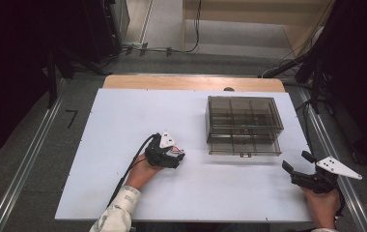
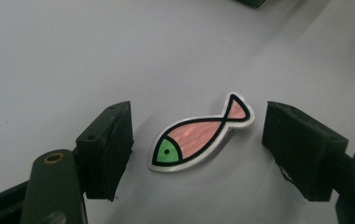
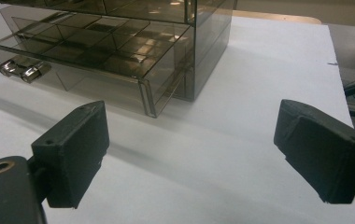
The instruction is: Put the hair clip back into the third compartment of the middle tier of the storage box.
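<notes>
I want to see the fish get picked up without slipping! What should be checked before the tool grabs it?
1. Flat pink fish-shaped tag with green head lies between the left tool jaws: ok.
2. Pads touching the fish: not yet, gaps show on both sides.
3. Fish lies flat on the white table: ok.
4. Nothing else sits between the jaws: ok.
5. Smoky clear plastic drawer box has its bottom drawer pulled out: ok.
6. Right tool is open, holds nothing and sits apart from the fish: ok.
</notes>
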The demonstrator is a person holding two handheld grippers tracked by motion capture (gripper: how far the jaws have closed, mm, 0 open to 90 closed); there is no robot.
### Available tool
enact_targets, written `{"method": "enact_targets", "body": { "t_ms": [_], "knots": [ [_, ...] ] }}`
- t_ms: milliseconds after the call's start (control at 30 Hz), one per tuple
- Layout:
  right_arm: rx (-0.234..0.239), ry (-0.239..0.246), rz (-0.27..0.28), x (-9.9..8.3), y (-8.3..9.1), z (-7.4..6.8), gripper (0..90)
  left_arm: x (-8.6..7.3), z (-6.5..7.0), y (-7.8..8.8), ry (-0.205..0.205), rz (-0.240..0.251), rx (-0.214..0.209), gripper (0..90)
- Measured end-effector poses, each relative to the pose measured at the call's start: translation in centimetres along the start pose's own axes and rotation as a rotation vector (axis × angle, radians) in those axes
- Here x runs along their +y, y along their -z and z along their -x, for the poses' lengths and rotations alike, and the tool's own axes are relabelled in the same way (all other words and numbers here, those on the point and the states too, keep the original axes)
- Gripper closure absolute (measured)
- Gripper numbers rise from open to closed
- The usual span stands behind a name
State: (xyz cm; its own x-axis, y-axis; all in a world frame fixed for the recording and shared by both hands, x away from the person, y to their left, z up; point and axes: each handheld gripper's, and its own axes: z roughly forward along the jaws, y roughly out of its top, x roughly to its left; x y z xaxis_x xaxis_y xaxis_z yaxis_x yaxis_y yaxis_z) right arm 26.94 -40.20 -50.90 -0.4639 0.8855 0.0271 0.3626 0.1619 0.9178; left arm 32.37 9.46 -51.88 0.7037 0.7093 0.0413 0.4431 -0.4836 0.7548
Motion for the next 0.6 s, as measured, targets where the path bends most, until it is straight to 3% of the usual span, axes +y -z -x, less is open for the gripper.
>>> {"method": "enact_targets", "body": {
  "t_ms": [33,267,400,600],
  "knots": [
    [0.000,-0.003,-0.002,0.00,0.02,-0.01,8.9,0.02,-0.17,-0.03,0.015,-0.006,-0.012,25.0],
    [0.002,-0.006,-0.001,0.00,0.00,0.03,8.9,0.03,-0.37,-0.02,0.020,-0.004,-0.020,27.4],
    [0.001,-0.005,-0.002,0.00,0.01,0.02,8.9,-0.04,-0.40,0.13,0.011,0.008,-0.019,38.7],
    [0.002,-0.006,0.000,0.00,0.01,0.03,8.9,-0.12,-0.03,0.26,-0.040,0.021,-0.047,56.3]
  ]
}}
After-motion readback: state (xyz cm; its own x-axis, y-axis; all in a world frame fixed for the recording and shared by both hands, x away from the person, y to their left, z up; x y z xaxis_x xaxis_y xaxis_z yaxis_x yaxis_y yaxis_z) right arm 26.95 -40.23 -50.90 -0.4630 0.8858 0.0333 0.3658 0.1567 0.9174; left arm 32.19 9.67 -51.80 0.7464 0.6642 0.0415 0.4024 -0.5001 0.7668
